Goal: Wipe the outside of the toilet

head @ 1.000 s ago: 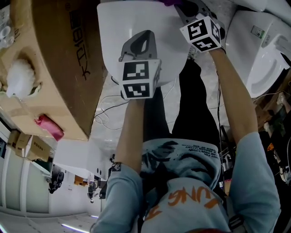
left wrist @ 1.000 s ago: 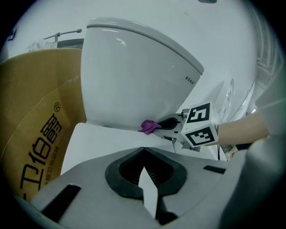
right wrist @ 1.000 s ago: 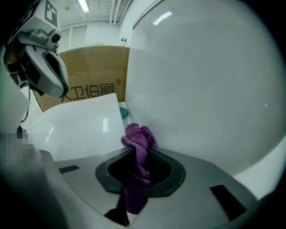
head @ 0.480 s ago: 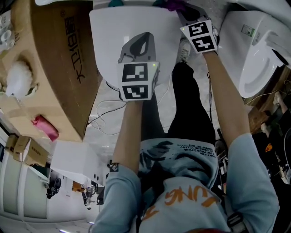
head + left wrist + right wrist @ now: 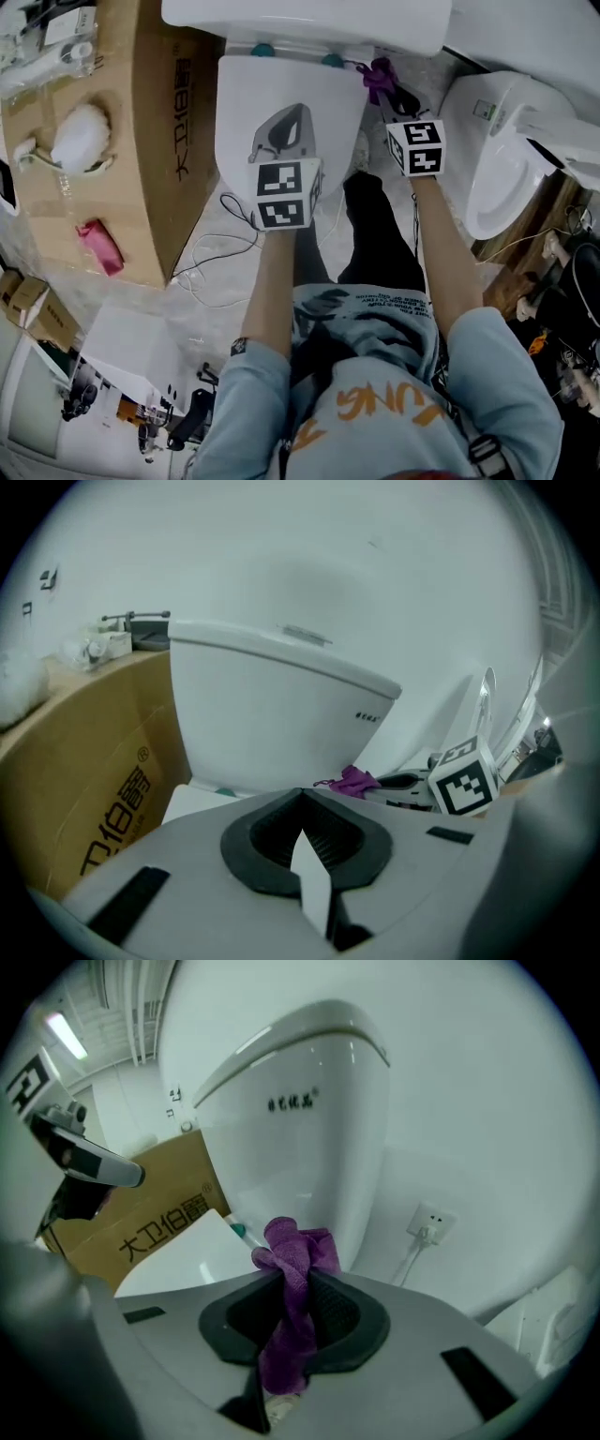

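A plain white wall [image 5: 328, 555] closes the back of the room and carries a white wall socket [image 5: 429, 1223] with a white cable hanging from it. A ceiling strip light [image 5: 66, 1033] glows at the upper left of the right gripper view. The floor [image 5: 211, 286] is pale marbled tile, with thin white cables [image 5: 225, 239] looping over it. A large brown cardboard box [image 5: 150, 159] printed with black characters stands at the left. A white fluffy wad [image 5: 80, 139] sits in a cutout in its top face, and a pink oblong object [image 5: 98, 246] lies on the same face, apart from the wad. A second white ceramic toilet bowl [image 5: 497, 178] stands at the right, beside brown wooden boards [image 5: 539, 234].
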A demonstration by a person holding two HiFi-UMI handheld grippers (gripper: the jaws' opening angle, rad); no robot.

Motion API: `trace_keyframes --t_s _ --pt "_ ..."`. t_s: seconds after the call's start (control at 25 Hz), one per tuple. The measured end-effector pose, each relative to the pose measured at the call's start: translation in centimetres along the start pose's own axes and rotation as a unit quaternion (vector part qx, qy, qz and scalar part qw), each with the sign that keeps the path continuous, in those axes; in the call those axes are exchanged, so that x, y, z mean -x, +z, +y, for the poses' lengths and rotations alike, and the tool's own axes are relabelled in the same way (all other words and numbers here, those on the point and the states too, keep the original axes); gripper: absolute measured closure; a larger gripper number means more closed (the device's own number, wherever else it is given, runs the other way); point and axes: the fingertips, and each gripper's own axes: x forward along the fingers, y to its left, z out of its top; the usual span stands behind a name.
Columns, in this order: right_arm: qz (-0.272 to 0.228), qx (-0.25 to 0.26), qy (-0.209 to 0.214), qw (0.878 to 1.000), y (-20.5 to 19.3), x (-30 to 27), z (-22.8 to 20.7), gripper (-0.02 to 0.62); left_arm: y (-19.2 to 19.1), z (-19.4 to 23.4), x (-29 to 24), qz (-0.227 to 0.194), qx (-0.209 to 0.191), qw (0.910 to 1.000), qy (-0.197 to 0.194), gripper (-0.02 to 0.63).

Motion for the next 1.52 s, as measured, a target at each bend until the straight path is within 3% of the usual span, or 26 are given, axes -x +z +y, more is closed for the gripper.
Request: trace_keyframes --t_s 0.16,0.36,0.48,0.72,0.88,1.04,1.28,1.4,1.52 --pt "-0.035 -0.003 0.037 0.999 4.5 3.7 2.5 0.514 4.3 -0.7 3.3 -0.047 0.026 0.9979 0.036 0.582" --pt "-0.092 0.052 0.109 0.988 11.2 7.8 6.8 0.514 8.3 -1.0 8.1 -0.113 0.046 0.9887 0.088 0.583" --pt "-0.123 0.055 0.133 0.982 13.8 11.0 8.5 0.514 9.4 -0.9 11.7 -0.152 0.091 0.9766 0.122 0.583" --pt "-0.195 0.010 0.148 0.970 20.2 16.5 10.0 0.514 10.7 -0.6 18.5 -0.218 0.155 0.9439 0.194 0.581" --pt "-0.253 0.007 0.185 0.950 26.7 21.0 12.1 0.514 14.3 -1.6 23.6 -0.269 0.129 0.9282 0.223 0.583" --pt "-0.303 0.062 0.214 0.927 31.5 26.3 14.9 0.514 18.1 -2.6 29.4 -0.319 0.082 0.9081 0.258 0.583" --pt "-0.366 0.122 0.220 0.896 36.9 33.4 16.2 0.514 23.8 -4.3 35.9 -0.382 0.036 0.8793 0.282 0.582" --pt "-0.396 0.125 0.220 0.883 39.1 35.7 16.3 0.514 25.2 -4.8 38.0 -0.399 0.029 0.8711 0.285 0.583" --pt "-0.410 0.127 0.215 0.877 40.6 37.0 15.9 0.512 26.1 -4.9 39.6 -0.408 0.032 0.8643 0.292 0.583"
